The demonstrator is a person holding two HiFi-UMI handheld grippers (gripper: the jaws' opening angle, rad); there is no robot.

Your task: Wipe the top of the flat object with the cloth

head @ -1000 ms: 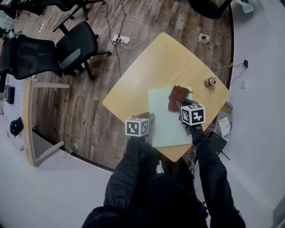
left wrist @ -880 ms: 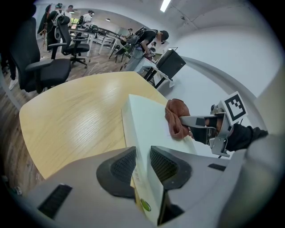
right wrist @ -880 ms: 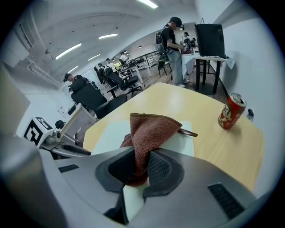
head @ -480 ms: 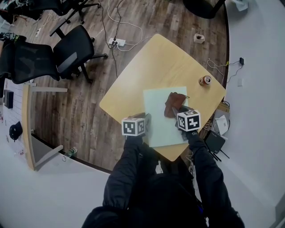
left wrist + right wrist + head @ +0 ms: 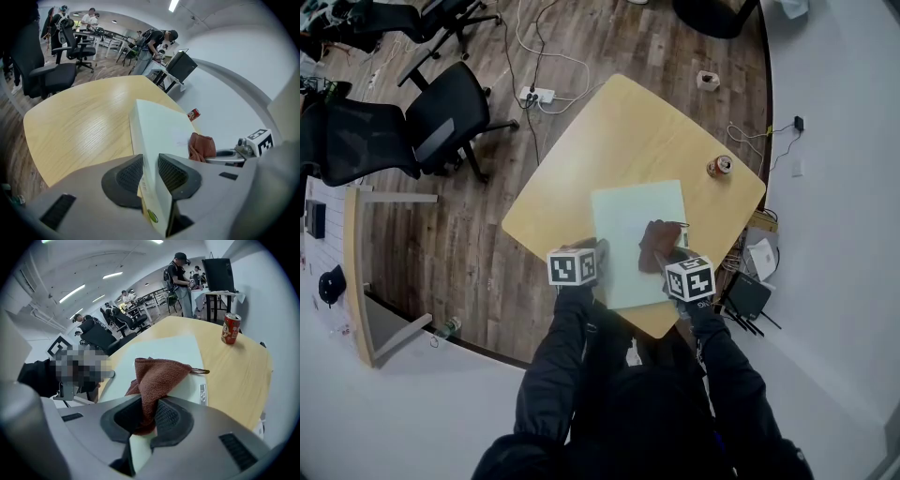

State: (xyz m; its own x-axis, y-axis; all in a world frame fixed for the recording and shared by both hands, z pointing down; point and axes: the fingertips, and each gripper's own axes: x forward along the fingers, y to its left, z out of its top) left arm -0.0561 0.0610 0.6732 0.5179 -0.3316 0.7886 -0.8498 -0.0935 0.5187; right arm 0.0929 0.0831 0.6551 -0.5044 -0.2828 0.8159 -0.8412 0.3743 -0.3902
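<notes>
Cloth (image 5: 157, 376), rust-brown and bunched up, is pinched between the jaws of the right gripper (image 5: 147, 416). Both pads press on its near end. The rest of it drapes forward onto the top of the flat box (image 5: 164, 350), and a small loop sticks out at its far end.

In the head view the cloth (image 5: 654, 246) rests on the right-hand near part of the pale green flat box (image 5: 628, 216), just ahead of the right gripper (image 5: 664, 258).

The flat box lies level on the light wooden counter (image 5: 619, 131), towards the edge nearest the person.

The left gripper (image 5: 150, 168) has its jaws clenched on the near left edge of the flat box (image 5: 159, 126). The thin side of the box runs between the two ribbed pads. Seen from above, the left gripper (image 5: 600, 262) sits at the near left corner of the box, apart from the cloth.

A red can (image 5: 719, 166) stands upright near the far right edge of the counter, well apart from the box. It also shows in the right gripper view (image 5: 230, 328).

Black office chairs (image 5: 441, 112) and a white power strip (image 5: 534, 95) with cables stand on the wooden floor (image 5: 487, 216) beyond the counter. People are at desks in the background.
</notes>
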